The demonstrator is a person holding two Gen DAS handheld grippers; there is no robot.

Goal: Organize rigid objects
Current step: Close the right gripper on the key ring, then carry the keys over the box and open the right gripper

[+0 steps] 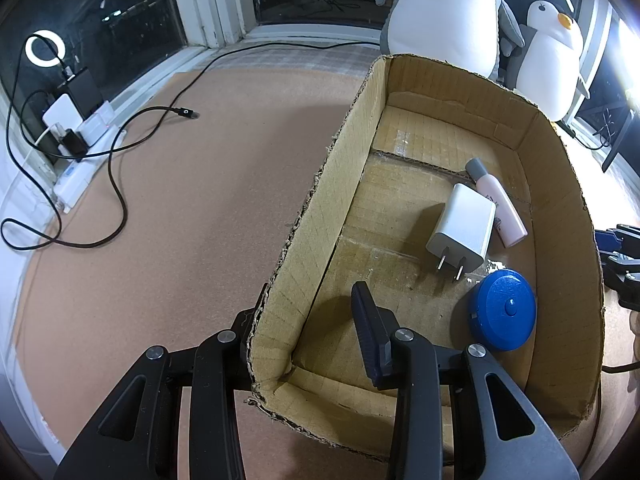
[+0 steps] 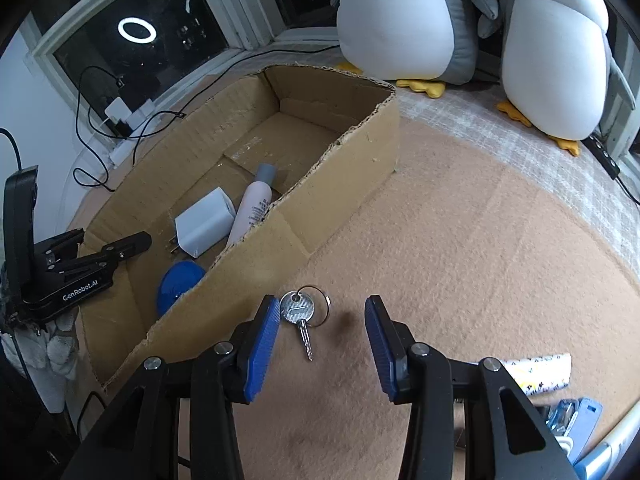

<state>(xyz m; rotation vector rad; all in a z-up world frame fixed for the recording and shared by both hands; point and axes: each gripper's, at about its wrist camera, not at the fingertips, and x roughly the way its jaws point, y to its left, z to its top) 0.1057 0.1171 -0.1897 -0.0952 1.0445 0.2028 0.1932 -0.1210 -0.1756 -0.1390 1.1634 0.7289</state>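
Silver key on a split ring lies on the tan felt mat, just outside the near wall of the shallow cardboard box, and looks like the next thing to be sorted. The right gripper hangs over it, jaws wide, its left pad touching or almost touching the key's head. The left gripper straddles the box's corner wall with jaws apart, apparently steadying it. Inside already lie a white plug charger, a pink bottle with grey cap and a round blue tape measure. A patterned white tube and blue stapler are partly hidden behind the right gripper.
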